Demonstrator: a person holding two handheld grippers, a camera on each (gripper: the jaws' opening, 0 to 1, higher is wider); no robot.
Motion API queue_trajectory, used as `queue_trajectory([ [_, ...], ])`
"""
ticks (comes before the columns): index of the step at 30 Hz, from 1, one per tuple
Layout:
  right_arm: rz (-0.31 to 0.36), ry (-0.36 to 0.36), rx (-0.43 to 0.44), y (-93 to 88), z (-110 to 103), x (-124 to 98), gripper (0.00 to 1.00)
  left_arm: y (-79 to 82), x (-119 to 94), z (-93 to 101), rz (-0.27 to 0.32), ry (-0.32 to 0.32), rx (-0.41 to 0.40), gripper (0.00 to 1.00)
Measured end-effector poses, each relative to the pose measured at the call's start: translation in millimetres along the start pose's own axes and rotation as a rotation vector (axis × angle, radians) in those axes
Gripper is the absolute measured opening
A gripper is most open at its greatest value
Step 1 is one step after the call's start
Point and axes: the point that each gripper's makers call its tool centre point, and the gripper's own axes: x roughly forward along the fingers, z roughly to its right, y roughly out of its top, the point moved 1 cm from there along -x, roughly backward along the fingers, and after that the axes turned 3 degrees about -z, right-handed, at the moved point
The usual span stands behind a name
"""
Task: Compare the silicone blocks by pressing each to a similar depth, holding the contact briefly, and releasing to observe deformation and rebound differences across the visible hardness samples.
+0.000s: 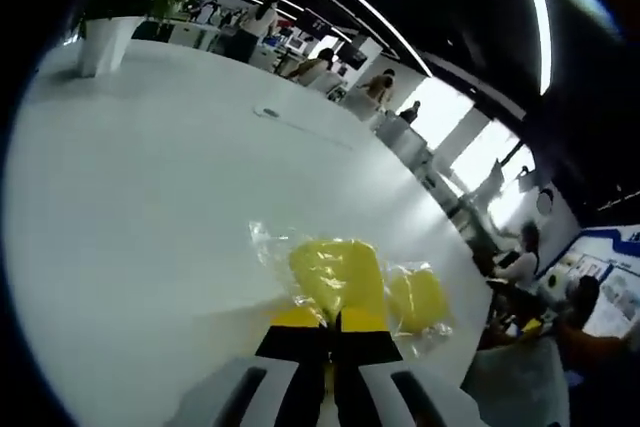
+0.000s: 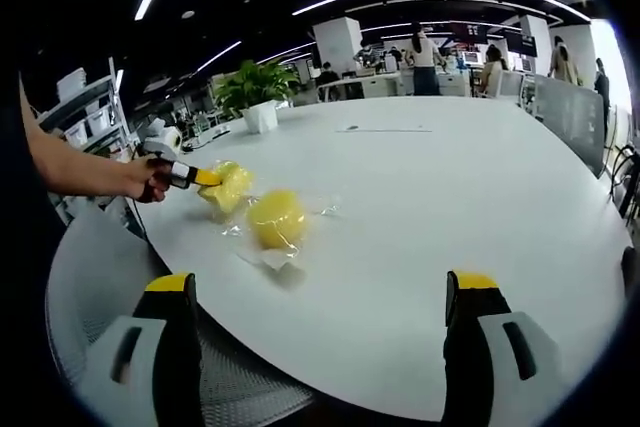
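Yellow silicone, soft in slippery film.
Your left hand-held gripper (image 2: 205, 178), jaws together, presses the far block (image 2: 229, 185) on the desk (image 2: 430, 197); press its centre. Right hand-held gripper (image 2: 325, 292) gapes, empty.

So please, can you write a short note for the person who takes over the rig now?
Left tongs: shut, tips pressing the nearer yellow block, bagged in clear plastic.
Right tongs: open, empty, held back from the white table.
Second yellow block lies beside the first, untouched at this moment.
Done: press on the first block is under way.
Left: hold, release, watch rebound, then repeat on the second block.
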Motion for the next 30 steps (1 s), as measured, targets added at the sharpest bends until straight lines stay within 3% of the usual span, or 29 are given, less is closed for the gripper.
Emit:
queue_trajectory([
  [6, 0.009, 0.002, -0.008, 6.5, -1, -1, 0.97, 20.0, -7, 13.5, 0.084, -0.055, 0.028, 0.00],
  [11, 0.033, 0.013, -0.015, 21.5, -6, -3, 0.97, 31.8, -16, 29.6, 0.111, -0.081, 0.081, 0.00],
  [16, 0.056, 0.036, -0.040, 44.3, -15, -2, 0.97, 49.7, -28, 45.6, 0.174, -0.115, 0.134, 0.00],
  [19, 0.075, 0.047, -0.055, 56.7, -19, -2, 0.97, 58.5, -33, 54.3, 0.203, -0.110, 0.208, 0.00],
  [27, 0.151, 0.115, -0.097, 110.1, -33, -6, 0.97, 68.9, -50, 88.3, 0.278, -0.154, 0.249, 0.00],
  [30, 0.176, 0.138, -0.108, 128.3, -38, -9, 0.97, 76.7, -61, 102.8, 0.332, -0.174, 0.252, 0.00],
])
